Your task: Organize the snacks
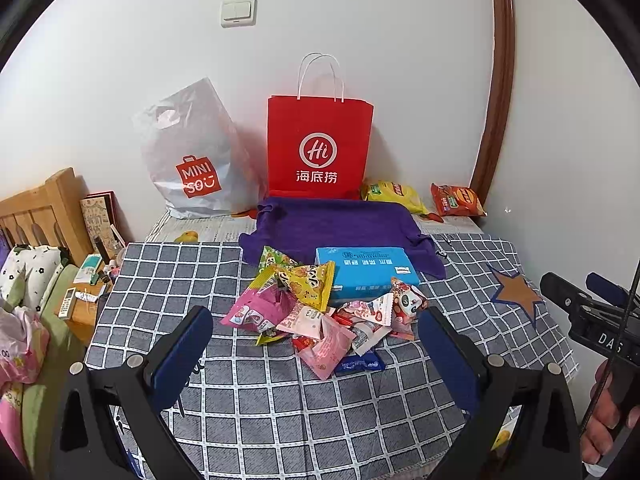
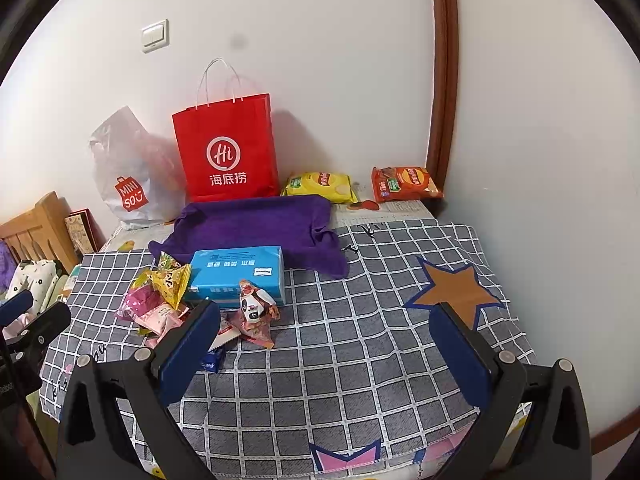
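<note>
Hovering spread and empty, left gripper [image 1: 316, 344] is framing the snack pile [image 1: 320, 312], which is lying just in front of the blue box [image 1: 366, 276]. Right gripper [image 2: 326, 340], equally wide, is hanging right of that box, likely awaiting a first pick.

Both my views are bright and evenly lit indoors, light source not visible. Soft shadow falls on the white wall right of the red paper shopping bag [image 2: 228, 148]. Strong fisheye bending: brown wooden door frame [image 1: 500, 80] curves, corners go black. A faint smudge shows on the wall in the right view. Focus mostly sharp.
</note>
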Demonstrator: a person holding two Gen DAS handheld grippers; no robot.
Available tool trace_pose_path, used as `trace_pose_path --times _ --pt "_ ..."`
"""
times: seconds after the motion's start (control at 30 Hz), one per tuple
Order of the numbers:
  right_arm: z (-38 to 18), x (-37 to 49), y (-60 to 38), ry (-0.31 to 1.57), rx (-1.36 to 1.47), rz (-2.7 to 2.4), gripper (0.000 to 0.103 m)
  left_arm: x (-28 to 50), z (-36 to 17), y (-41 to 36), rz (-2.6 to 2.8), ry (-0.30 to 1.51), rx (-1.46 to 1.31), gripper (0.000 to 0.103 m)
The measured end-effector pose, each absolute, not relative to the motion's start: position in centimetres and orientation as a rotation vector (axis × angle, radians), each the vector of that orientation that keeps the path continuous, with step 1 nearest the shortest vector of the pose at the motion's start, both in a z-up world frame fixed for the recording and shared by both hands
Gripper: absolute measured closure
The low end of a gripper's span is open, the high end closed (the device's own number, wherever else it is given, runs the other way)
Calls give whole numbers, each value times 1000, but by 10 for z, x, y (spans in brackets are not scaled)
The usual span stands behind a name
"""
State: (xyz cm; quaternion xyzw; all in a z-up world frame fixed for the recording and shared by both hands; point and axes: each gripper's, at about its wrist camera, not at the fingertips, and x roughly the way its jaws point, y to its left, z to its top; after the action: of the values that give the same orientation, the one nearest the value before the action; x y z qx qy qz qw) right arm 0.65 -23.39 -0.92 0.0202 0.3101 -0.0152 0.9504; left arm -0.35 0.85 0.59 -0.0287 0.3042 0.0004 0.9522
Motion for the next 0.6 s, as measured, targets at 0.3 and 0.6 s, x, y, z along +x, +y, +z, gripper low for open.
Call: trace_pose_path --times 0.3,0.6 --pt "-8 5 -232 624 35 -26 1 -4 6 9 0 617 -58 0" --pt "-7 4 -233 617 42 -26 1 -4 8 10 0 614 -59 0"
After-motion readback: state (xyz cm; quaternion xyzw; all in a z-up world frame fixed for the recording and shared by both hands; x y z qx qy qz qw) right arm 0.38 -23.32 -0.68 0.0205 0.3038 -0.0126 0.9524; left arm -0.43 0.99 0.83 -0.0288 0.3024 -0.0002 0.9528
